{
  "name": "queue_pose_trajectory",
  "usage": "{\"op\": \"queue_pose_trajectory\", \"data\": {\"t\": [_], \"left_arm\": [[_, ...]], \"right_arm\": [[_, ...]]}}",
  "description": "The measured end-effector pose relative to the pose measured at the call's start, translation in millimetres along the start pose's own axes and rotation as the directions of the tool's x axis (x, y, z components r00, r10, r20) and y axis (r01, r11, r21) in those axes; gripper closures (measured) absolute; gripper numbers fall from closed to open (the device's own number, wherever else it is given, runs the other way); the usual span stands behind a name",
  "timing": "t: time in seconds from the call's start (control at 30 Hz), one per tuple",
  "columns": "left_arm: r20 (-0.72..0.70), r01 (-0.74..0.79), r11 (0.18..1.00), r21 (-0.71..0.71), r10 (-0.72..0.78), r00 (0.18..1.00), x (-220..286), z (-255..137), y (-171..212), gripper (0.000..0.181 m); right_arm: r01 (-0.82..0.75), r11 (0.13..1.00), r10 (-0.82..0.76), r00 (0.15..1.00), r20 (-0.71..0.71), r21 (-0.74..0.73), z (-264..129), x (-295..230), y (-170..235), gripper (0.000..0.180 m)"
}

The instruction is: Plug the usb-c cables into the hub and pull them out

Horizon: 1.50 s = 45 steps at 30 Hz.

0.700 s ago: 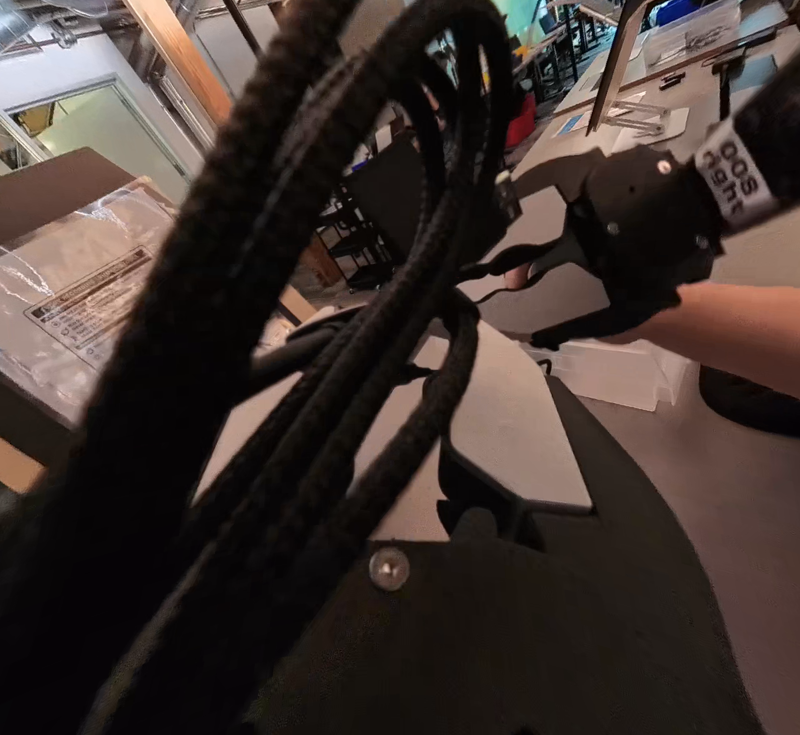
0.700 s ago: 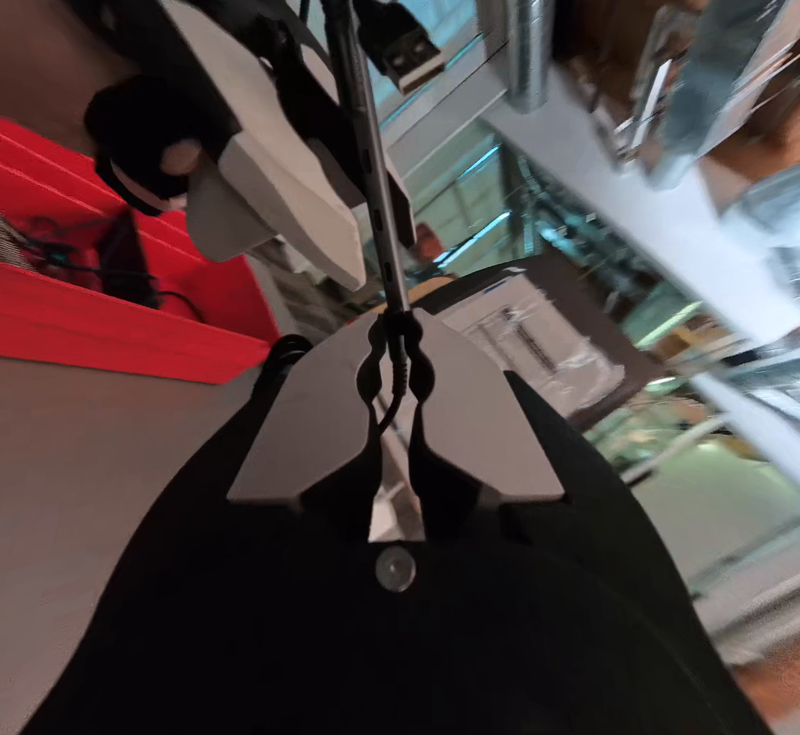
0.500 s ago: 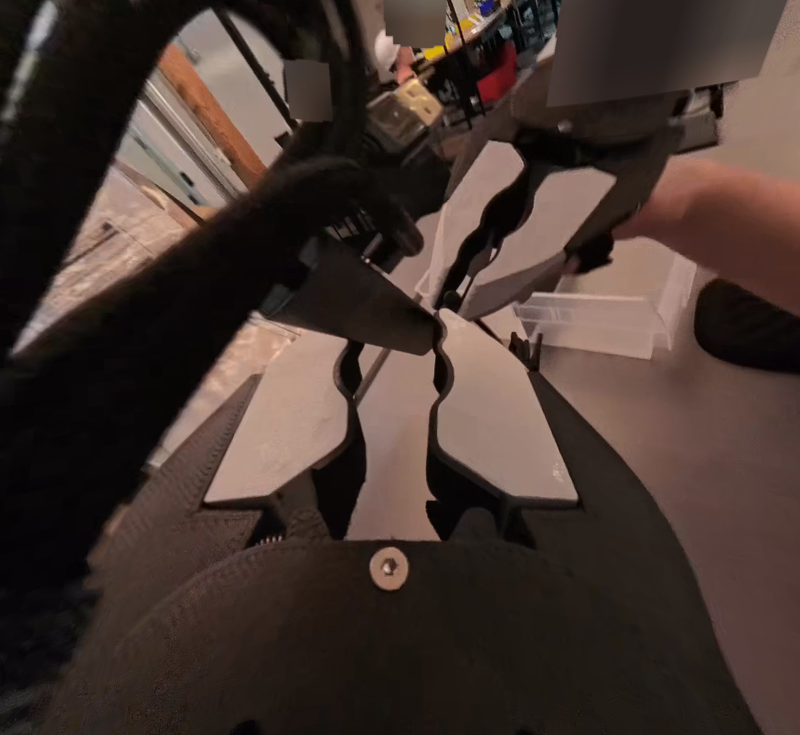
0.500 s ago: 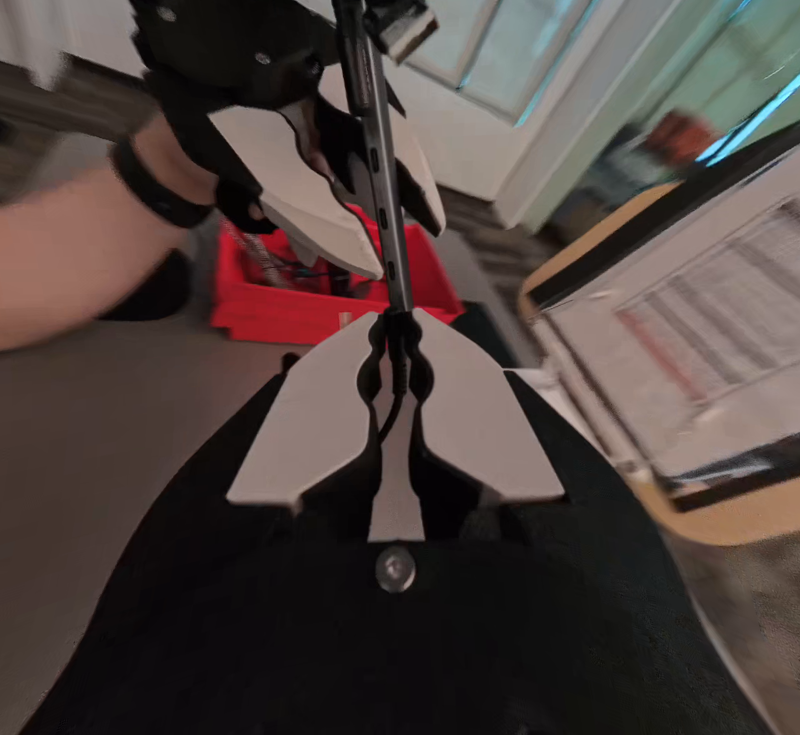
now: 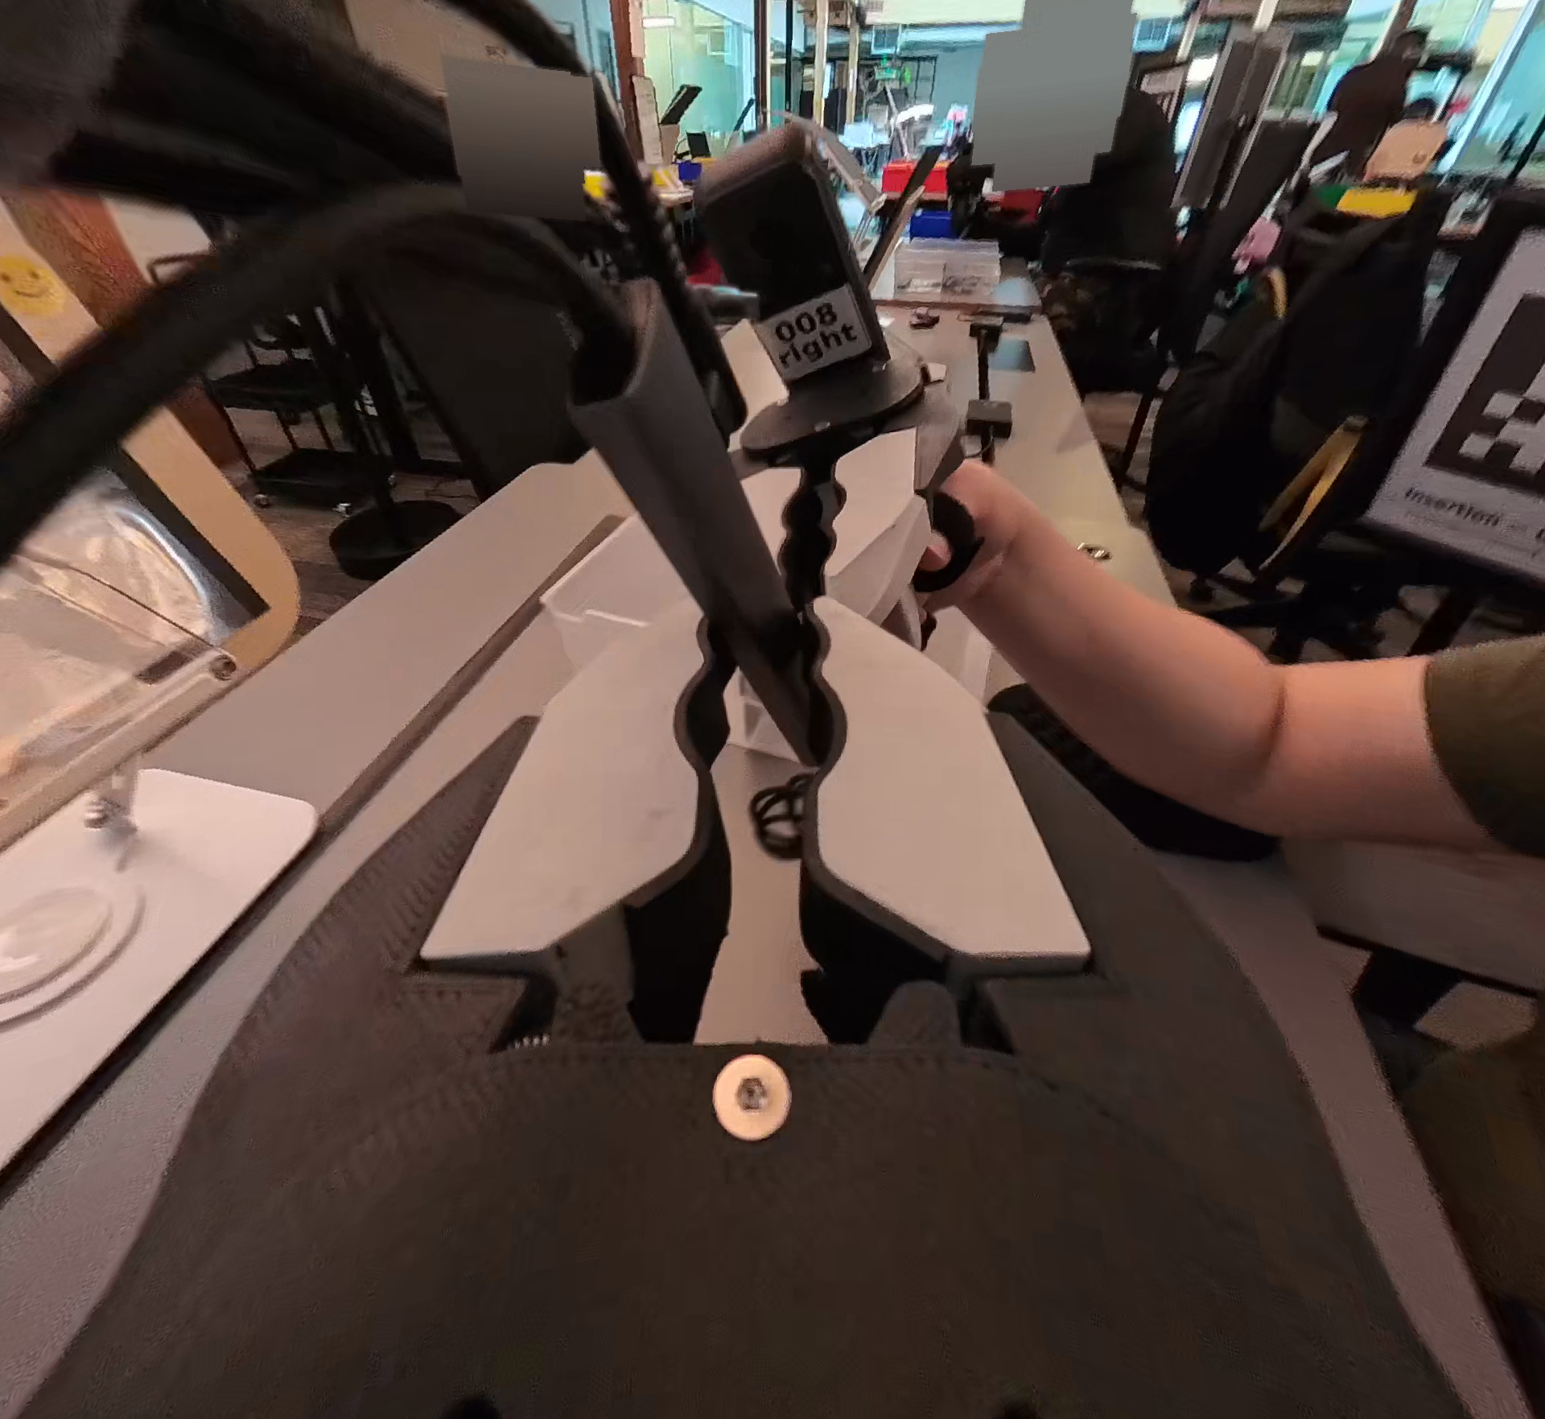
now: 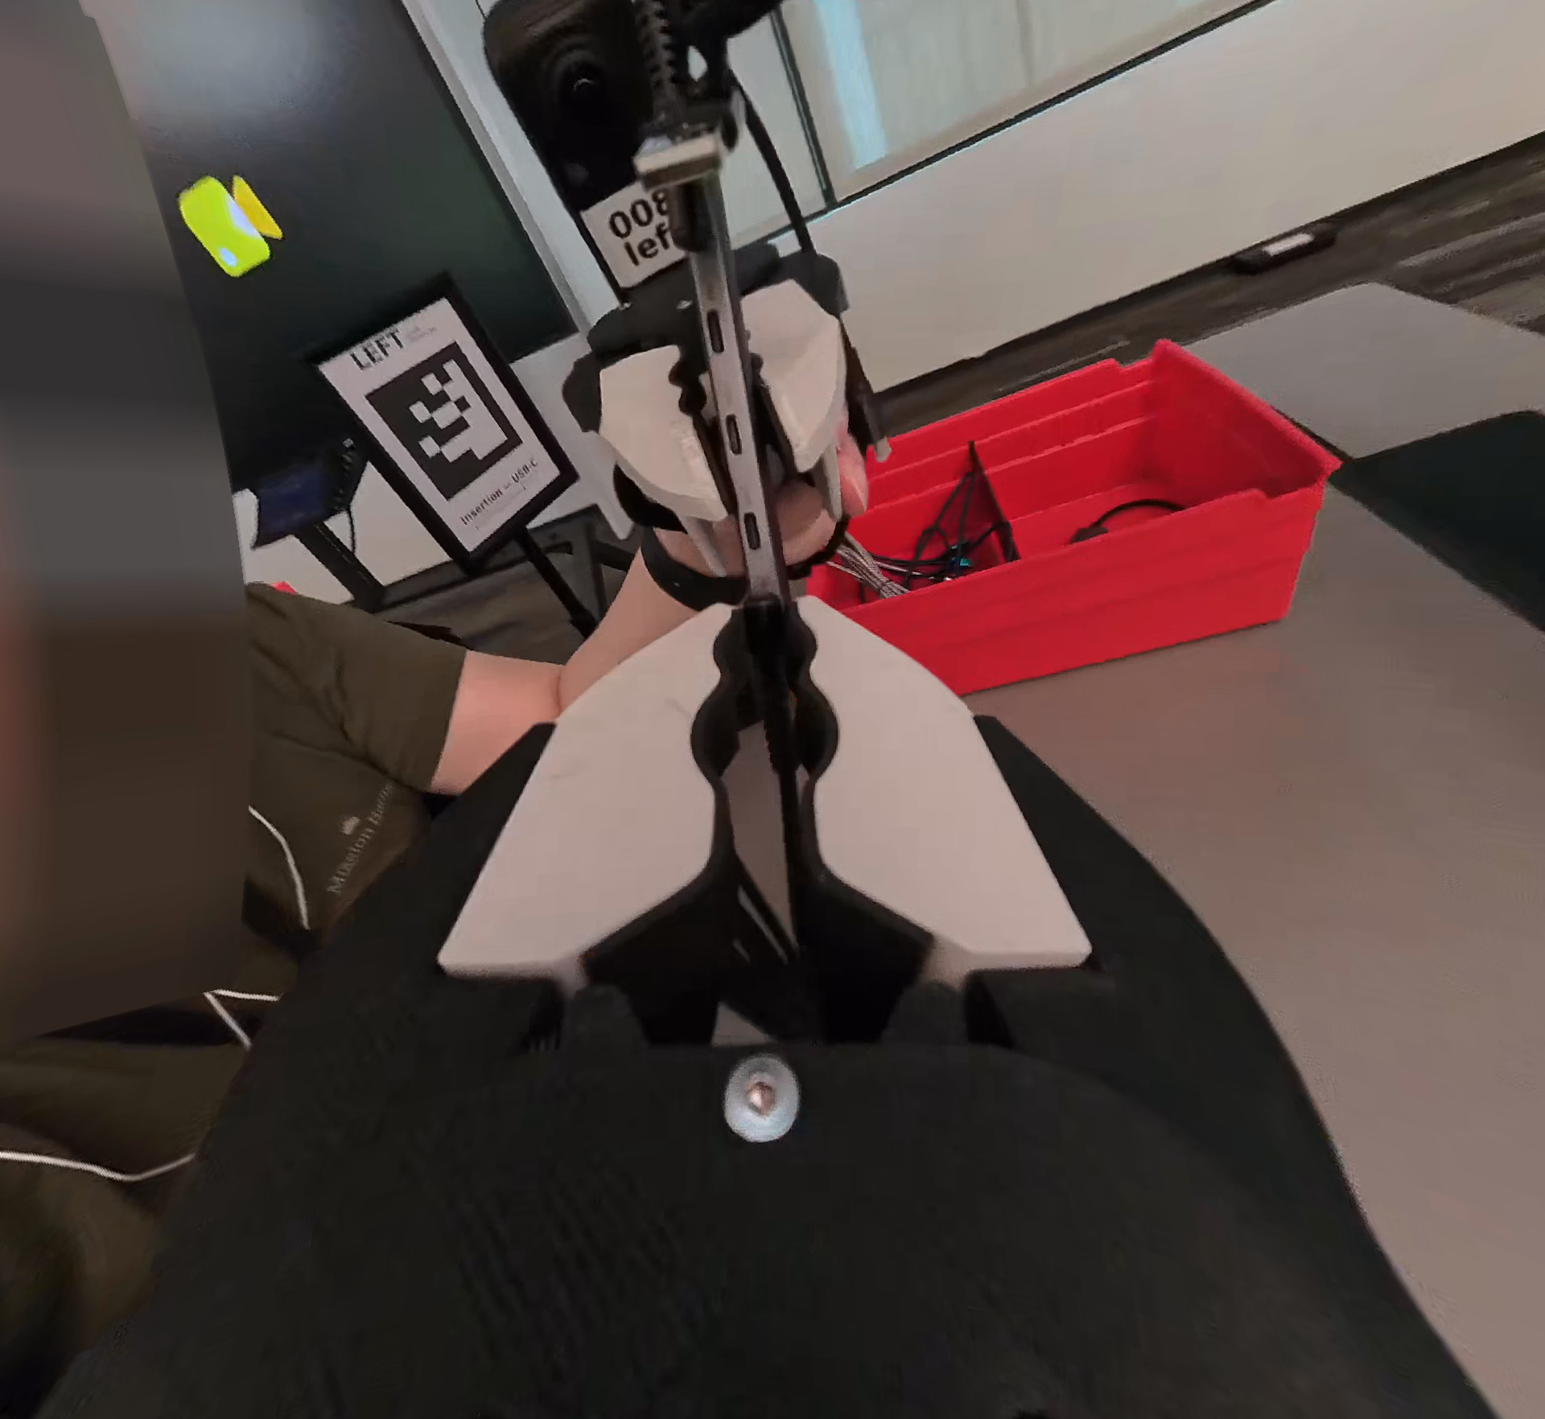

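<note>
The hub (image 6: 727, 409), a thin dark grey bar, is held in the air above the desk (image 6: 1254, 835), between the two grippers. The right gripper (image 6: 765, 626) is closed on its lower end. The left gripper (image 5: 765, 643) is narrowed around the same hub, and its pads touch the bar. At the upper end of the hub, black braided cables (image 5: 251, 150) hang in a thick bundle. A red bin (image 6: 1129, 543) with some wires inside stands on the desk behind the grippers.
</note>
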State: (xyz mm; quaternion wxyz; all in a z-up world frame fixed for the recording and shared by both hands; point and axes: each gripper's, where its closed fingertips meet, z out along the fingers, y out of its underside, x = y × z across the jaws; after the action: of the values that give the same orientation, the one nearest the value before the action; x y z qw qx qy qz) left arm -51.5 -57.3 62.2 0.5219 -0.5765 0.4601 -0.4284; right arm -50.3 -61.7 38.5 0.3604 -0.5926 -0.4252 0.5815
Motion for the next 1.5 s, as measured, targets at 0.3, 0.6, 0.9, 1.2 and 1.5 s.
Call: {"op": "queue_pose_trajectory", "data": {"t": [0.3, 0.6, 0.9, 1.2, 1.5], "left_arm": [[0.058, 0.034, 0.998, -0.056, -0.031, 0.998, -13, -1, 11, 0.155], [-0.042, 0.106, 0.981, -0.161, -0.115, 0.993, -1, 1, 30, 0.166], [-0.050, 0.042, 0.984, -0.174, -0.051, 0.997, -2, 7, 27, 0.171], [-0.054, 0.034, 0.973, -0.228, -0.047, 0.997, 0, 11, 35, 0.170], [-0.063, 0.068, 0.969, -0.239, -0.085, 0.994, -2, 10, 37, 0.170]], "right_arm": [[-0.095, 0.991, 0.090, 0.994, 0.058, 0.089, 2, 6, -7, 0.172], [-0.021, 0.998, 0.020, 0.999, 0.028, 0.064, -2, 9, -2, 0.172], [0.057, 0.997, -0.054, 0.997, -0.052, 0.044, -7, 12, -4, 0.171], [0.062, 0.997, -0.067, 0.991, -0.114, -0.051, -10, 15, 7, 0.170], [0.028, 0.997, -0.035, 0.994, -0.107, -0.075, -11, 19, 13, 0.170]]}}
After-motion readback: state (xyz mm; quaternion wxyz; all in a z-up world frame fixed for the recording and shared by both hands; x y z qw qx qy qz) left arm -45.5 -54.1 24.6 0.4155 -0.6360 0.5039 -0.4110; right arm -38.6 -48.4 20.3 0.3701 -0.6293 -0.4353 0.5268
